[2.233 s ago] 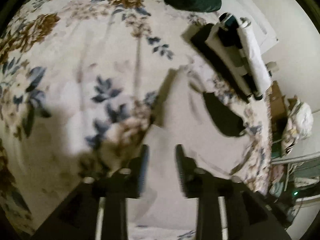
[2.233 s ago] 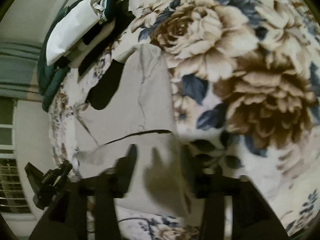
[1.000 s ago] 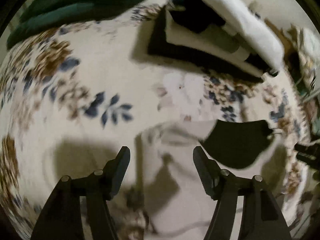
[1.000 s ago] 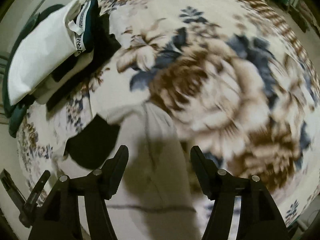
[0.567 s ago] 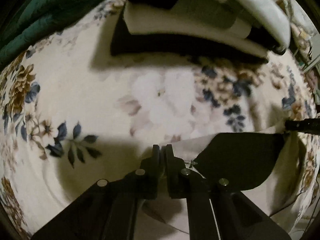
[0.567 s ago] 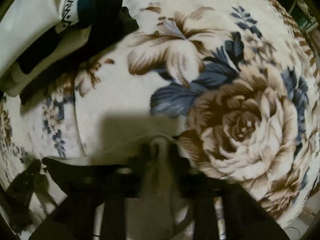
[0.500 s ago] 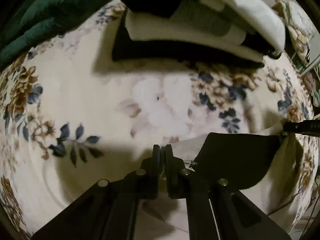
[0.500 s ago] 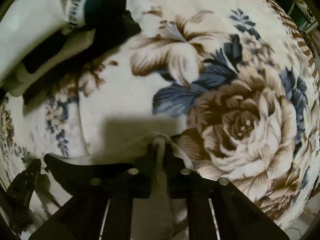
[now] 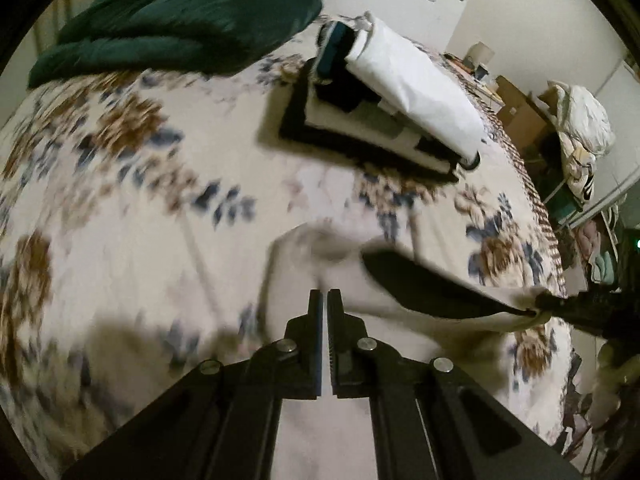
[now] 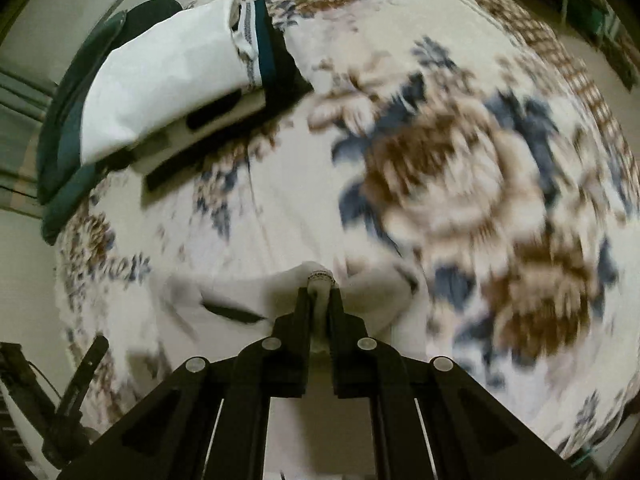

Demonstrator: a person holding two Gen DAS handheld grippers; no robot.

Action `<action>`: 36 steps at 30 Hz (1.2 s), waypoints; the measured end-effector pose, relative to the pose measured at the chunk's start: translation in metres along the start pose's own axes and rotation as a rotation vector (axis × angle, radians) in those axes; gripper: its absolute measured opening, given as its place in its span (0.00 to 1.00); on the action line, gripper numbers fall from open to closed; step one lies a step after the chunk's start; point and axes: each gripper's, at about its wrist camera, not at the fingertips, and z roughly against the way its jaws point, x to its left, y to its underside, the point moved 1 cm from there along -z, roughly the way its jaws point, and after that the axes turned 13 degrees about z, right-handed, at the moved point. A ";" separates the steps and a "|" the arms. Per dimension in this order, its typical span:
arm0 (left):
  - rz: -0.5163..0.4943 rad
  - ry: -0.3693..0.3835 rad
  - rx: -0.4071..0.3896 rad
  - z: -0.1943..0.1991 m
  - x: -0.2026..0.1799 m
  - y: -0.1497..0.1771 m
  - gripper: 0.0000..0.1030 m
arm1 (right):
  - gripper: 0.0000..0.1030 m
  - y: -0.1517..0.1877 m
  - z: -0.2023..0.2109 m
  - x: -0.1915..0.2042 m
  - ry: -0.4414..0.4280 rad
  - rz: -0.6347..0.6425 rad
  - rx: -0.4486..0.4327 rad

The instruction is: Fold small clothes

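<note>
A small beige garment (image 9: pixel 320 420) with a dark inner lining (image 9: pixel 420 284) lies on the floral bedspread (image 9: pixel 120 220). My left gripper (image 9: pixel 325 296) is shut, its jaws pressed together over the garment's near edge; whether cloth is pinched between them does not show. My right gripper (image 10: pixel 319 286) is shut on a bunched corner of the beige garment (image 10: pixel 320 276) and lifts it off the bed. The right gripper's fingers (image 9: pixel 580 308) show at the far right of the left wrist view, holding that raised corner.
A stack of folded clothes, white on top (image 9: pixel 400 92) with black below, sits at the back of the bed; it also shows in the right wrist view (image 10: pixel 168 76). A dark green blanket (image 9: pixel 180 20) lies behind it. Boxes and a bundle (image 9: pixel 580 132) stand beyond the bed's right edge.
Both grippers closed on the garment's far edge, then pulled back and up. The garment's far edge has lifted and the clothes stack now looks farther away.
</note>
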 end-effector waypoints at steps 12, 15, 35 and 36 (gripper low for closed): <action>0.418 0.187 0.267 -0.050 0.033 0.005 0.32 | 0.07 0.079 -0.024 -0.030 0.033 -0.058 0.105; 0.512 0.246 0.313 -0.080 0.014 -0.016 0.52 | 0.07 0.076 -0.028 -0.026 0.053 -0.044 0.099; 0.298 -0.002 0.338 -0.138 -0.059 -0.034 0.02 | 0.07 0.061 -0.026 -0.036 0.022 -0.122 0.057; 0.300 0.016 0.314 -0.125 -0.053 -0.032 0.02 | 0.07 0.062 -0.023 -0.035 0.016 -0.117 0.053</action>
